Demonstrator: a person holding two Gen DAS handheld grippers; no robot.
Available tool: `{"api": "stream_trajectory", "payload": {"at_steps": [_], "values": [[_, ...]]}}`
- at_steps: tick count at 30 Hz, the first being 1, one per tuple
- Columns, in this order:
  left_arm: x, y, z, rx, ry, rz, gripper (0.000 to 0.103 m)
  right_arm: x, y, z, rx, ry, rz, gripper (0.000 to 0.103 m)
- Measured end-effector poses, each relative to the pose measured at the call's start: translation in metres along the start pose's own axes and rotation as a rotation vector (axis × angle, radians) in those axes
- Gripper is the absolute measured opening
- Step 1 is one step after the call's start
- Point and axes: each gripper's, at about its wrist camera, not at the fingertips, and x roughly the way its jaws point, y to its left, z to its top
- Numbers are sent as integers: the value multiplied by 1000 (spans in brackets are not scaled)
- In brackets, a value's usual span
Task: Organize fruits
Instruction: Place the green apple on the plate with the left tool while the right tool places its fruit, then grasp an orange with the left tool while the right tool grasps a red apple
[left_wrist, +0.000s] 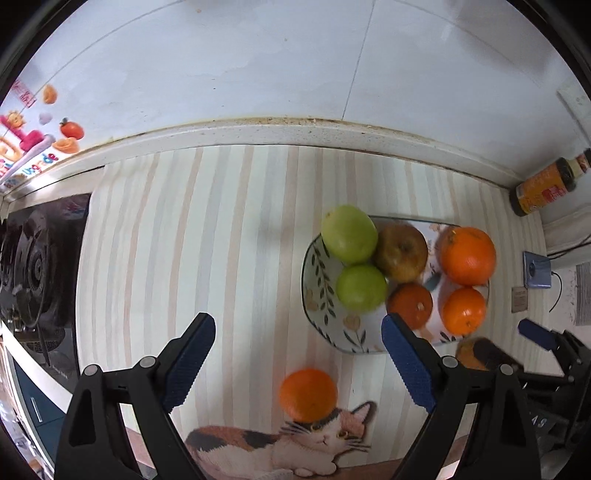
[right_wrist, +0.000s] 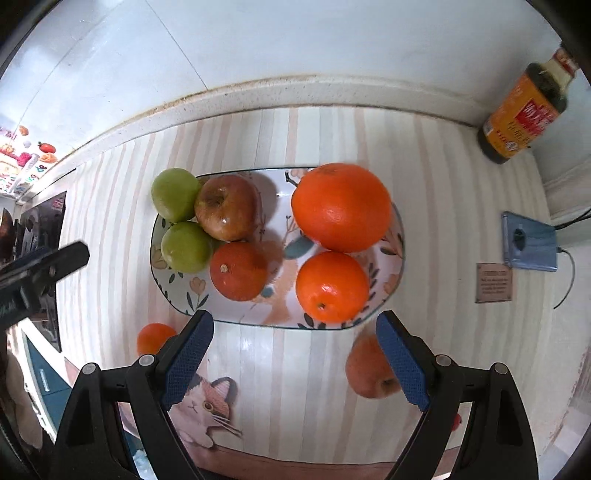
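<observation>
A floral plate (right_wrist: 397, 236) (left_wrist: 314, 269) holds two green apples (right_wrist: 175, 194) (left_wrist: 349, 232), a brown-red apple (right_wrist: 227, 206) (left_wrist: 402, 253), and three oranges (right_wrist: 341, 206) (left_wrist: 467, 254). A loose orange (left_wrist: 308, 395) (right_wrist: 153, 338) lies on the mat, between the open fingers of my left gripper (left_wrist: 297, 358), which is empty. A reddish apple (right_wrist: 369, 373) (left_wrist: 467, 354) lies on the mat in front of the plate, partly behind the right finger of my open, empty right gripper (right_wrist: 295, 354).
A striped mat with a cat print (left_wrist: 310, 443) covers the counter. A sauce bottle (right_wrist: 524, 107) stands in the back right corner. A blue wall socket (right_wrist: 530, 242) is at the right. A gas stove (left_wrist: 33, 266) is at the left.
</observation>
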Motion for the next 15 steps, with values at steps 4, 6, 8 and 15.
{"api": "stream_trajectory", "payload": {"at_steps": [4, 6, 8, 15], "values": [[-21, -3, -21, 16, -42, -3, 92, -19, -1, -16, -12, -47, -9, 92], [-31, -4, -31, 25, -62, -4, 92, -31, -1, -25, -16, -70, -9, 92], [-41, -6, -41, 36, -82, -5, 92, -41, 0, -34, -20, -89, -9, 92], [-78, -8, -71, 44, -152, -22, 92, -76, 1, -63, -36, -163, -37, 92]]}}
